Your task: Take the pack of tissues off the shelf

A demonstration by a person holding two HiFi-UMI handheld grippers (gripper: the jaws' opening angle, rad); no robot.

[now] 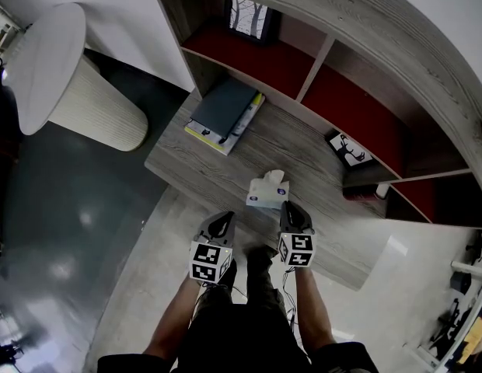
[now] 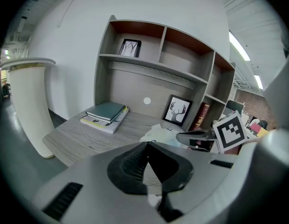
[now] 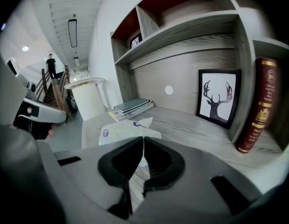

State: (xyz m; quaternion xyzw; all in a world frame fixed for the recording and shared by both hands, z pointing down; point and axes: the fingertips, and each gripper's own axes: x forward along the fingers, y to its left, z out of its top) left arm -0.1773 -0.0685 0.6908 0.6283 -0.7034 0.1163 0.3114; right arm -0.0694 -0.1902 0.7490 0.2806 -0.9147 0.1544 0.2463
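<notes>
A: Start close to us. What do the tongs do?

B: There are two. The left tongs [image 1: 222, 222] are closed, with nothing between them. The right tongs [image 1: 291, 208] are closed also, and empty. Both hang at the front edge of the counter [image 1: 303, 142] and point down toward it.

A: And the tissues?

B: One pack only. The tissues [image 1: 267, 191] lie on the counter near its front edge, just beyond the right tongs and a little to their left. From the left tongs they are ahead and to the right, farther away. So the right hand is the nearer one, I think.

A: How does the pack lie?

B: Flat. Its long side goes across, from left to right before the person, a bit slanted. One sheet stands up from the top. To take it the tongs must open first, and I would guess they close across the short side.

A: What is behind it?

B: Farther left is one stack of books [image 1: 225, 111]. There are at least two; I cannot count them exactly. At the back wall leans one deer picture [image 1: 349, 149], and beside it stands one red book [image 3: 256, 106], upright. Highest, on the shelf [image 2: 149, 65], is one tree picture [image 1: 251, 15]. So two pictures in all.
</notes>
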